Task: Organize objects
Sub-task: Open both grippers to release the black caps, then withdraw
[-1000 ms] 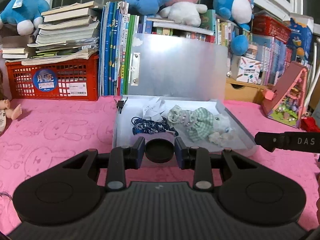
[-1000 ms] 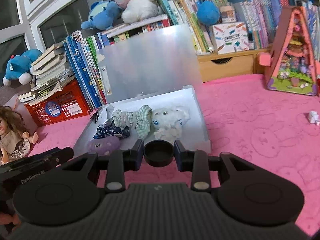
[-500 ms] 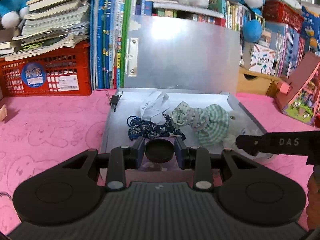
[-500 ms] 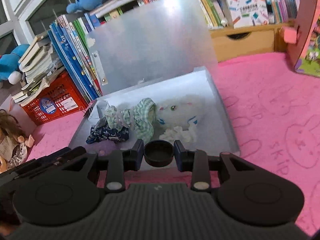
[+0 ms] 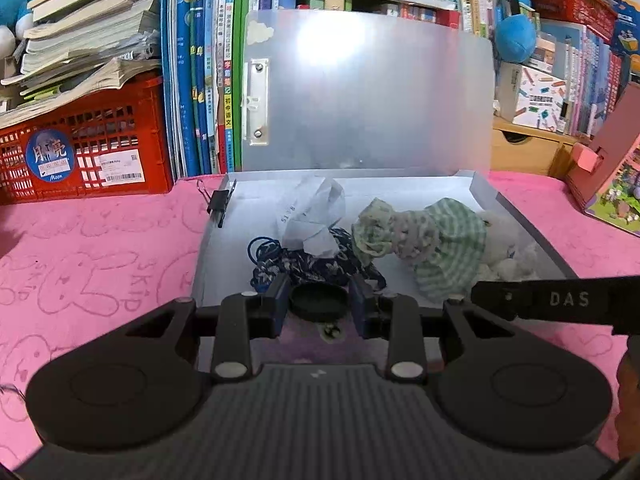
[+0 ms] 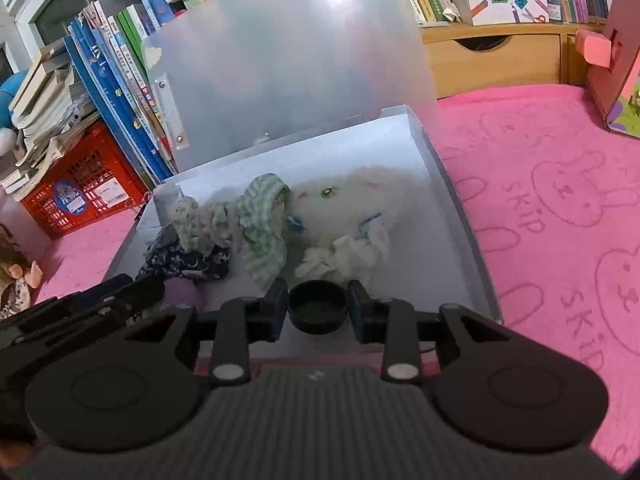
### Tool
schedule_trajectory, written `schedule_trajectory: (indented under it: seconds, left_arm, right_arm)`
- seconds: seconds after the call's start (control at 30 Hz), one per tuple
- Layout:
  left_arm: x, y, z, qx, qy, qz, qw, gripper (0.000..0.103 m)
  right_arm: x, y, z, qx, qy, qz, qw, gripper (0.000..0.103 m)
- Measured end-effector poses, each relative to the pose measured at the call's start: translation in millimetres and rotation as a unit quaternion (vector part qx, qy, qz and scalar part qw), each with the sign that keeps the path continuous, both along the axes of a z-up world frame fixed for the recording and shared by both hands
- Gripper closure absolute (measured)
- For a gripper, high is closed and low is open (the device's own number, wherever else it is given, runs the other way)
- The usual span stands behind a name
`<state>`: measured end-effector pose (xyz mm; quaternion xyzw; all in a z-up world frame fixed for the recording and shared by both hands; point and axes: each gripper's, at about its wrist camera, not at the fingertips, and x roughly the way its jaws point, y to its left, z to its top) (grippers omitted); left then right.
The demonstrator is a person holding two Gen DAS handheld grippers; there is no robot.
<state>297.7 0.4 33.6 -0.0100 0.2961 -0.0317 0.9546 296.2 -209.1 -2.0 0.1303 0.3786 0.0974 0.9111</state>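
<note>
So both grippers, left gripper [image 5: 319, 304] and right gripper [image 6: 318, 306], look pressed together, empty I think, just above the open box [image 6: 460, 216] holding a green checked cloth [image 6: 262, 220].

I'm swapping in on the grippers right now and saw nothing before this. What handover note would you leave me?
Left gripper: shut, empty.
Right gripper: empty, jaw state unclear.
Both hover at the near edge of the open box.
Inside: green checked cloth, dark blue cloth, white plush; binder clip at its far-left corner.
Left: probably closing the lid.
</note>
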Motion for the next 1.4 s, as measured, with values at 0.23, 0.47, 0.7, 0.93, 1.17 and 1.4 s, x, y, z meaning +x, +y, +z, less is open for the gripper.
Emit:
schedule_trajectory:
  seconds: [0.23, 0.47, 0.7, 0.93, 1.17, 1.4]
  left_arm:
    - [12, 1, -4, -0.008, 0.008, 0.014, 0.9998, 0.065]
    - [11, 0, -4, -0.006, 0.008, 0.014, 0.9999, 0.065]
    - [2, -2, 3, 0.009, 0.003, 0.005, 0.9999, 0.064]
    - [-16, -1, 15, 0.013, -0.009, 0.001, 0.9999, 0.048]
    - [-43, -3, 25, 0.027, -0.023, -0.014, 0.9993, 0.041]
    - [-75, -2, 34, 0.032, -0.034, -0.033, 0.9984, 0.039]
  right_arm:
    - [8, -2, -1, -0.007, -0.001, -0.006, 1.000, 0.065]
    - [4, 0, 0, 0.010, -0.007, -0.002, 1.000, 0.045]
    - [-7, 6, 6, 0.011, -0.014, 0.004, 1.000, 0.036]
    - [-25, -2, 15, 0.022, -0.025, -0.006, 0.999, 0.034]
    - [-47, -5, 26, 0.019, -0.042, -0.004, 0.999, 0.031]
    - [-78, -2, 37, 0.004, -0.058, 0.028, 0.998, 0.029]
